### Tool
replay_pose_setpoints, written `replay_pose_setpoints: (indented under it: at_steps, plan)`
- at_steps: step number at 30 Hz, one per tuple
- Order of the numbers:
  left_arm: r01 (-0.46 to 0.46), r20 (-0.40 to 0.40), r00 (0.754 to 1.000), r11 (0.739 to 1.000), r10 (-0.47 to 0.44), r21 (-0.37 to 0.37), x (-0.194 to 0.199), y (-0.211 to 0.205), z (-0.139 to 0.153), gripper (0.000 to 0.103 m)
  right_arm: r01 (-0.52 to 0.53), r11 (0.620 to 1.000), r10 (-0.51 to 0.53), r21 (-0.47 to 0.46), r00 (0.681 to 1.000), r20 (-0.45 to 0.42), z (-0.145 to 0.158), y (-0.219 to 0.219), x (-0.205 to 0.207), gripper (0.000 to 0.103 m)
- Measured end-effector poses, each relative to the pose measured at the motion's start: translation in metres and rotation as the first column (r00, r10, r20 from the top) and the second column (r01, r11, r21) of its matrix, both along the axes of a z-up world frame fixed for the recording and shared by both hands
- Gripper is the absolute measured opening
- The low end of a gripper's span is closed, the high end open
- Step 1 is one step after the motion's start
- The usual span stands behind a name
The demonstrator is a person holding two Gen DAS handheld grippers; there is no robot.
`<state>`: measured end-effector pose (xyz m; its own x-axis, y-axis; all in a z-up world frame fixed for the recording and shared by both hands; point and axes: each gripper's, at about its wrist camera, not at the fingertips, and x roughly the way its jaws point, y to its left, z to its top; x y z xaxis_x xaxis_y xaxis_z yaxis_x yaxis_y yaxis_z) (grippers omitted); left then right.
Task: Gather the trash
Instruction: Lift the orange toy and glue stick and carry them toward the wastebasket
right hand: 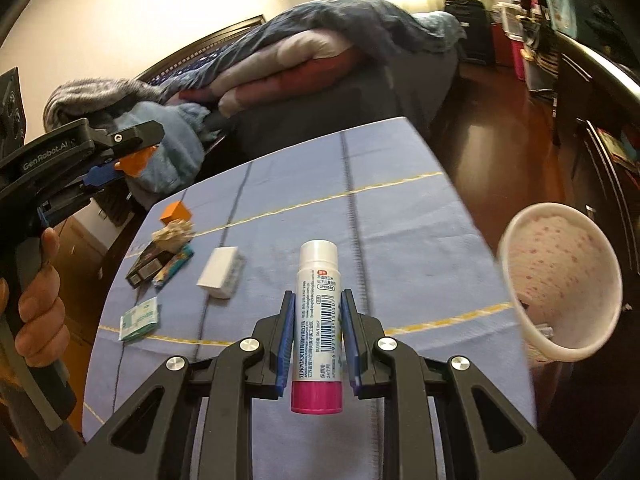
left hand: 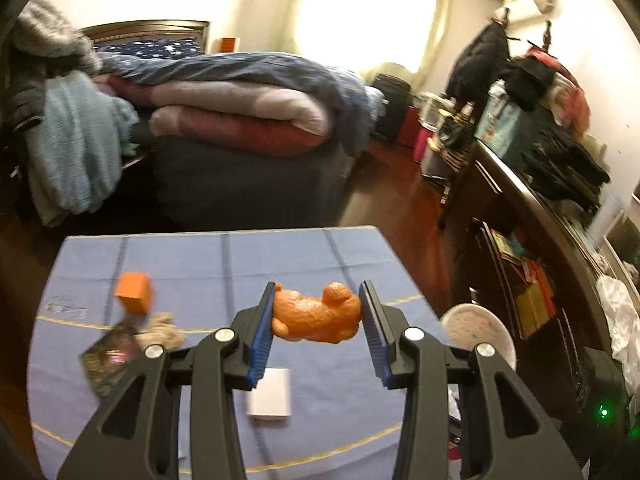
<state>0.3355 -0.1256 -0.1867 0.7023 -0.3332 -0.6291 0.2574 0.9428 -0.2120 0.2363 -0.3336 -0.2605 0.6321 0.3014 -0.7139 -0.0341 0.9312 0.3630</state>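
Note:
My left gripper (left hand: 318,314) is shut on an orange toy dog (left hand: 316,318), held above the blue-clothed table (left hand: 224,260). From the right wrist view the left gripper (right hand: 128,152) shows at far left with the orange toy (right hand: 136,162) in it, a hand (right hand: 38,300) on its handle. My right gripper (right hand: 316,312) is shut on a white glue stick with a pink base (right hand: 318,320). A white speckled bin (right hand: 560,280) stands off the table's right edge, its rim also visible as the bin (left hand: 478,332). An orange block (left hand: 134,292), a crumpled wad (left hand: 164,328), a dark packet (left hand: 108,356) and a white box (left hand: 270,394) lie on the cloth.
A small green-white packet (right hand: 140,318) and a colourful wrapper (right hand: 174,266) lie at the table's left. A bed with piled blankets (left hand: 240,100) stands behind. A cluttered dark desk (left hand: 540,208) runs along the right, with wooden floor (left hand: 404,200) between.

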Motion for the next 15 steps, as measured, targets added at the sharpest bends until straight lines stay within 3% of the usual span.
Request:
replay_pose_setpoints:
  at_steps: [15]
  plan:
    - [0.22,-0.023,0.975,0.975,-0.22,0.016,0.0,-0.126,-0.017,0.041,0.182,0.982,-0.182,0.04,0.983,0.002,-0.009,-0.094,-0.02,0.023]
